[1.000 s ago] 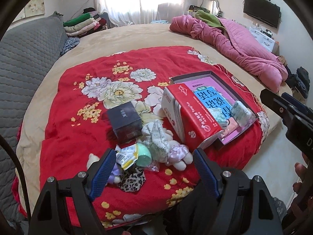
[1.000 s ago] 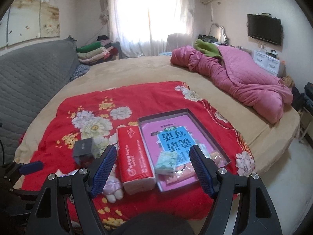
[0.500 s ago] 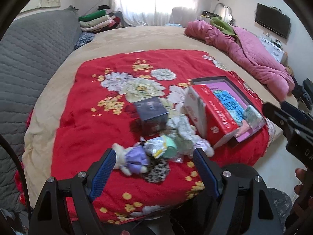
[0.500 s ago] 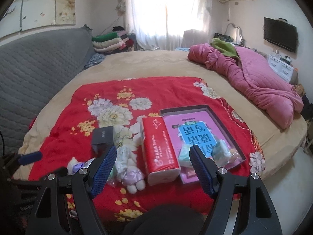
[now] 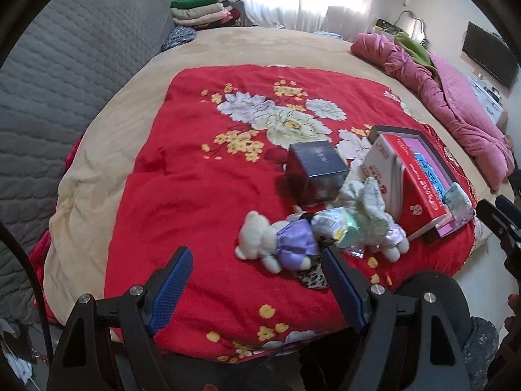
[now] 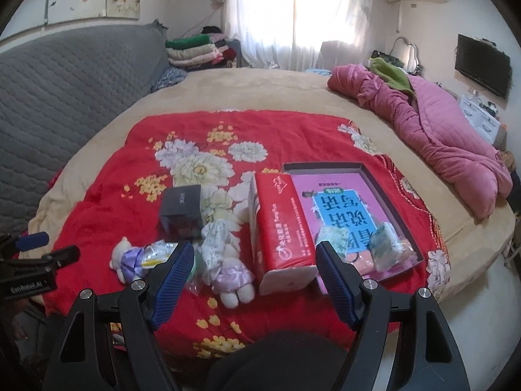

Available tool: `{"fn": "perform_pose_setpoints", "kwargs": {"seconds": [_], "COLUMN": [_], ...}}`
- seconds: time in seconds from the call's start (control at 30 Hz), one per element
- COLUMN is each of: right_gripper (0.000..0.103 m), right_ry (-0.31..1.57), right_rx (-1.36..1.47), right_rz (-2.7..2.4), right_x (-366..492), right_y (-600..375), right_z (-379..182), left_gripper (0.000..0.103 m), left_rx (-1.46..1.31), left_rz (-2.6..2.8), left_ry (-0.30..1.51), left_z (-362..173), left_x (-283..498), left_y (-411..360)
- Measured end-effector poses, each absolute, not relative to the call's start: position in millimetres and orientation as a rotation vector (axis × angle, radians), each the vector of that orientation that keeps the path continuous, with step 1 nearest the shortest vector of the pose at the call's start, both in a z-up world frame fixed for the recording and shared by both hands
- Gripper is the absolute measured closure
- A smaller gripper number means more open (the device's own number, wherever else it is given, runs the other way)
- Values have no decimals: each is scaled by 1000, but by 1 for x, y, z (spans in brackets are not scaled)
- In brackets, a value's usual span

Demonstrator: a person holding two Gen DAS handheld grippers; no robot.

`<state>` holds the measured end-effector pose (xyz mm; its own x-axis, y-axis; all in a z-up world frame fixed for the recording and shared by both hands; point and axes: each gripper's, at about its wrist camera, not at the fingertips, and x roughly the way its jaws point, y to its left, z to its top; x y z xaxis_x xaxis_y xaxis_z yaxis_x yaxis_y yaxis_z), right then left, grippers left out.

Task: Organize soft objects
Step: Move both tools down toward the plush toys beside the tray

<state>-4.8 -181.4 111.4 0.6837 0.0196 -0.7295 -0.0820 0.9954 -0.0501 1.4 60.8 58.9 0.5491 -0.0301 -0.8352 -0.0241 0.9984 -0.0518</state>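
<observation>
Left wrist view takes in the wide beige round bed [image 5: 260,45] first, with a red floral fleece blanket [image 5: 195,169] spread over it as a working surface well ahead of the fingers. On that blanket, ahead and to the right of the left gripper [image 5: 257,280], lies a shallow dark cardboard tray with a pink and blue printed liner [image 6: 374,179], probably the collecting place, since two small wrapped tissue packs [image 6: 384,244] already sit in its near end. A red soft-pack of tissues [image 6: 280,224] rests against the tray's left edge, just beyond the right gripper [image 6: 254,270]; its white lettering is too small to read, and the tray's large blue characters face away. A dark blue cardboard cube [image 5: 317,171] stands left of the pack. Nearest the fingers lie the soft toys: a white plush bear in a lilac dress [image 5: 276,242] just past the left gripper's right finger, and a pale plush rabbit in a floral outfit [image 6: 224,260]. Both grippers hang wide apart and empty. The left handle reads "GenRobot.AI".
</observation>
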Motion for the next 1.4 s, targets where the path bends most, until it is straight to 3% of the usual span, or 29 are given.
{"fn": "perform_pose_setpoints", "kwargs": {"seconds": [1.0, 1.4], "right_gripper": [25, 25], "right_ry": [972, 991], "right_rx": [-222, -203], "right_rz": [168, 173], "right_x": [25, 43], "right_y": [-142, -145], "right_z": [22, 7], "left_gripper": [22, 22], "left_rx": [-165, -501], "left_rz": [-11, -108], "left_ry": [1149, 1185], "left_z": [-24, -51], "left_x": [28, 68], "left_y": [79, 120]}}
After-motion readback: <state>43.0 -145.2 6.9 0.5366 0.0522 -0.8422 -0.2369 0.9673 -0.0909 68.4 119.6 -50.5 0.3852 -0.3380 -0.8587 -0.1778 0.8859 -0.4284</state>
